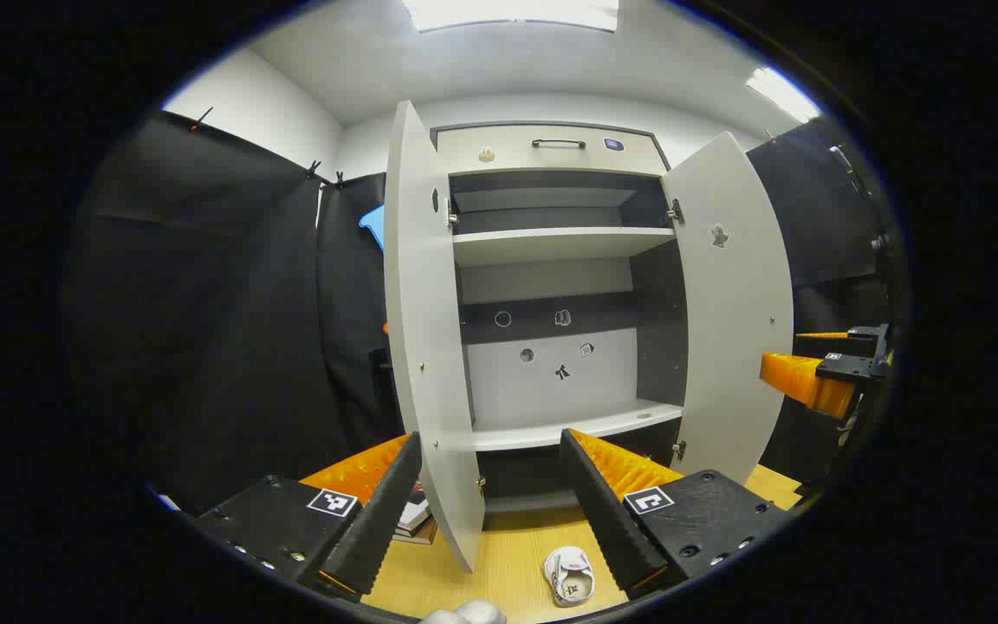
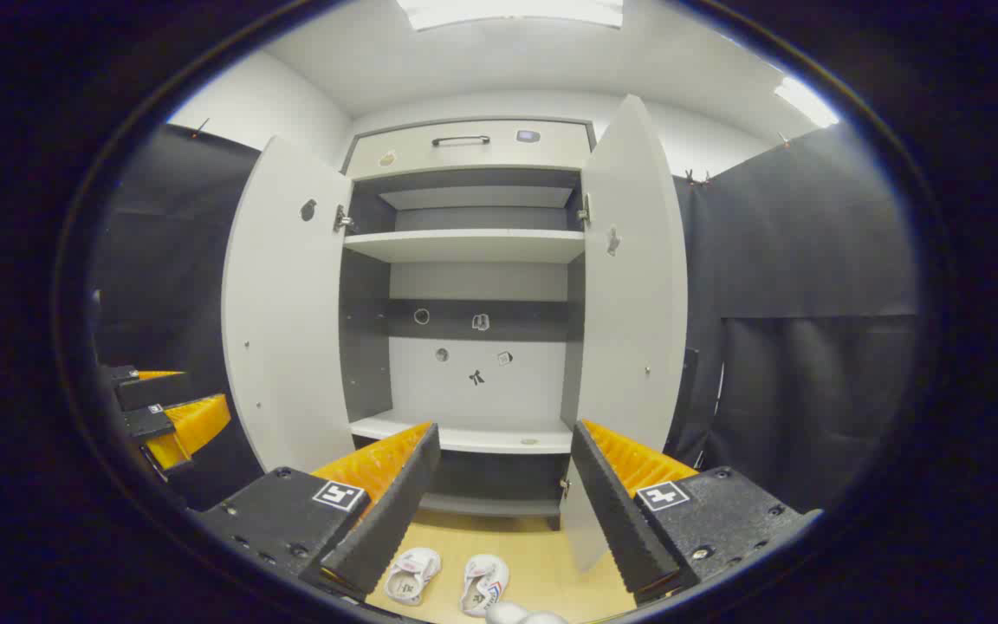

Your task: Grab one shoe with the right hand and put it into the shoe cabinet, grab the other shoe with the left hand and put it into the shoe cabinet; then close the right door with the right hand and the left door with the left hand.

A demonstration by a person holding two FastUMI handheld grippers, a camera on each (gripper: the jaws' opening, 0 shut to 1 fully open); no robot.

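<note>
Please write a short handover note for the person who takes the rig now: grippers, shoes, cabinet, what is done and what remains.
Left gripper: open, holding nothing, facing the shoe cabinet.
Right gripper: open, holding nothing.
Shoes: both shoes lie side by side on the floor before the cabinet.
Doors: left door and right door both stand open; the shelves in view hold no shoes.
Done: nothing yet.
Left: place each shoe inside, then close both doors.

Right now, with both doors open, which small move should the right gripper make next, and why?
Probably lower the open right gripper toward the nearer shoe. Both shoes lie on the floor before the shoe cabinet, the other shoe beside it, and the gripper holds nothing.
</note>
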